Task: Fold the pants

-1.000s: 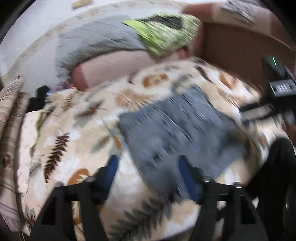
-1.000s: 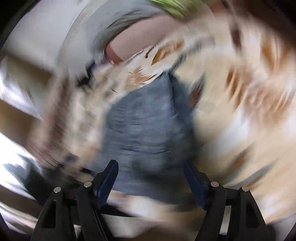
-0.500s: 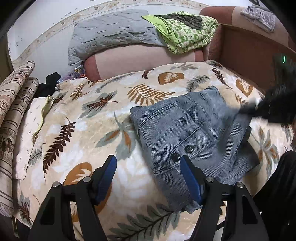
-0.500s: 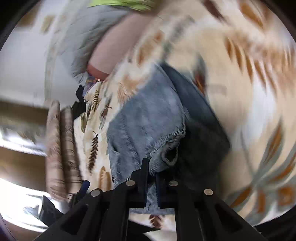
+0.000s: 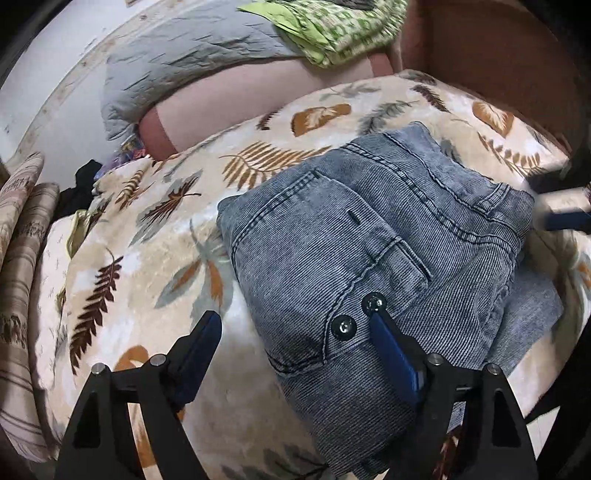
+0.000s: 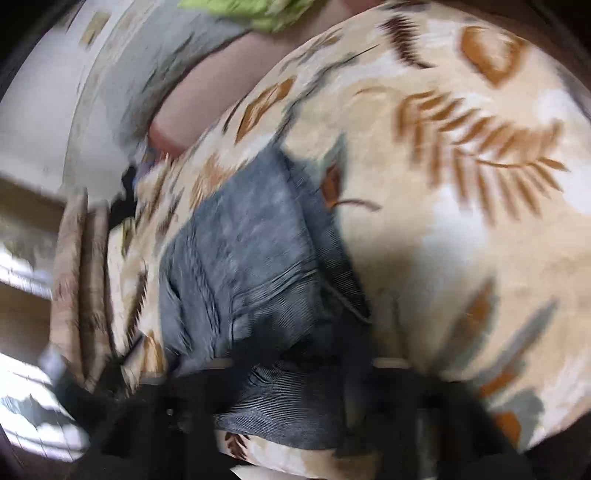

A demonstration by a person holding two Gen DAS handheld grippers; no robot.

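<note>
Finishing the fold: pants (image 5: 369, 240) lie stacked on the bed (image 5: 155, 266); both tools are opening, holding nothing (the right tool (image 6: 295, 391) blurred), so next the left tool (image 5: 295, 332) squares the five-o'clock overhang.

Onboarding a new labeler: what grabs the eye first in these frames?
The folded grey-blue jeans dominate, lying mid-frame on a cream leaf-print blanket, two dark buttons facing the camera. The left gripper hangs over their near edge, jaws opening. Behind, a bright green patterned cloth tops a grey pillow.
</note>
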